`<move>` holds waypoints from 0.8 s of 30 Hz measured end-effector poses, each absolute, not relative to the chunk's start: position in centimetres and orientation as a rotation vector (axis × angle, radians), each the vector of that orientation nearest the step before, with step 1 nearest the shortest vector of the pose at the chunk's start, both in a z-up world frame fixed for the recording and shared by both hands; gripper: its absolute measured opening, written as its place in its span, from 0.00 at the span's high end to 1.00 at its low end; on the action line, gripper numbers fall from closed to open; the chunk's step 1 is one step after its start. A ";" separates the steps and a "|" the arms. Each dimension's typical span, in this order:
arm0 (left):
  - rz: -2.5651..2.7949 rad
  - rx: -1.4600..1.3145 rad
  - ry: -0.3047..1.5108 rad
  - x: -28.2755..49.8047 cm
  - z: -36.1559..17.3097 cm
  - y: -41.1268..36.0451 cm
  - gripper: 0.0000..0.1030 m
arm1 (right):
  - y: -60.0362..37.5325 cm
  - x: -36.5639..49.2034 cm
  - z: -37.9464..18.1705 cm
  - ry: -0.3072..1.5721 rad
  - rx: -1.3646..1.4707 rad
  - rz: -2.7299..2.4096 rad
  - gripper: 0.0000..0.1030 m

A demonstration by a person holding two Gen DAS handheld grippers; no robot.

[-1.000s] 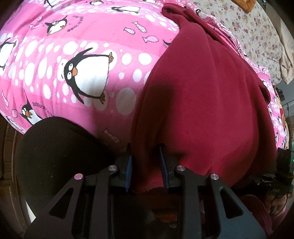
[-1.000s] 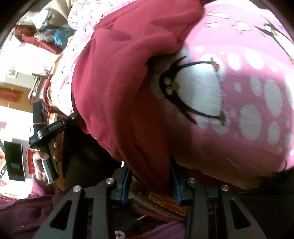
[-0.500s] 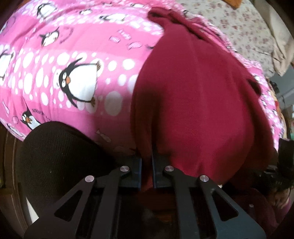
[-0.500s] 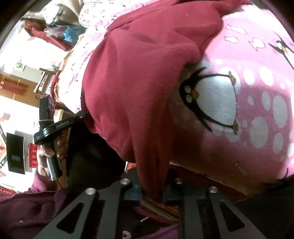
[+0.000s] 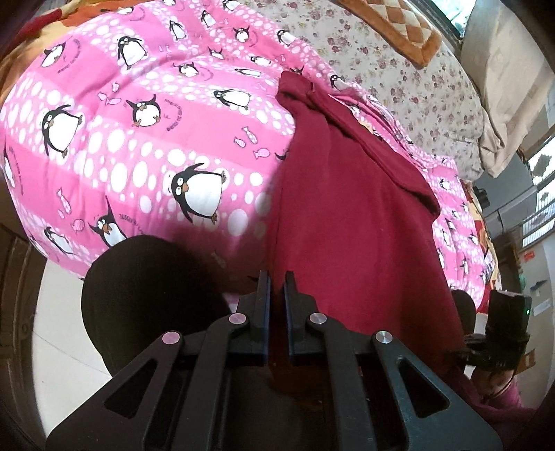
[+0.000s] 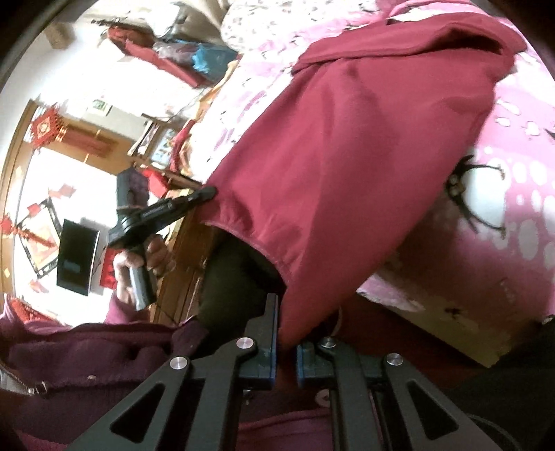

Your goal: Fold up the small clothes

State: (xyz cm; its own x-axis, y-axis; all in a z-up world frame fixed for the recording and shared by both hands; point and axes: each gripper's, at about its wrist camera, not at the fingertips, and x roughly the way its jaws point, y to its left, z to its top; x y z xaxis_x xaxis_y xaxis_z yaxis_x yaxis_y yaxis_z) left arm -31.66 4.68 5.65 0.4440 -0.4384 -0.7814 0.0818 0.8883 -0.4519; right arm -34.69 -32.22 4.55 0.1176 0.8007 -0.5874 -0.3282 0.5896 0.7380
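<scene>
Maroon garment [image 5: 353,222], floral sheet [image 5: 409,79] left-view only

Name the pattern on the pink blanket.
Penguins, fish and white dots on the pink blanket; clearest in the left wrist view.

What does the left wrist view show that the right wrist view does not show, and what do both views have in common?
Only the left wrist view shows the flowered sheet, the checked brown blanket and the left gripper from behind, shut on the dark red garment.

Only the right wrist view shows the room with red wall ornaments, the person's hand and the right gripper, shut on the garment's near edge.

Both show the garment and the pink penguin blanket.
</scene>
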 end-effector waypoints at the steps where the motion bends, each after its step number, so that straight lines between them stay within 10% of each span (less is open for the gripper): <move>1: -0.334 -0.378 1.062 -31.9 5.8 4.7 0.95 | -31.7 -35.0 4.7 1.184 0.486 0.893 0.93; 24: -0.478 -0.413 0.750 -22.0 19.7 2.3 0.95 | -39.8 -29.1 12.5 0.734 0.666 0.810 0.94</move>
State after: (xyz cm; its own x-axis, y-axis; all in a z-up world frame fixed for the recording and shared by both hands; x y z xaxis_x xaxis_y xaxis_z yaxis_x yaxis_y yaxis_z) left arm -22.00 2.26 19.70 0.6351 -0.5480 -0.5443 0.2620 0.8158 -0.5155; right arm -29.05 -39.76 12.45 0.4800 0.8190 -0.3145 -0.3937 0.5214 0.7570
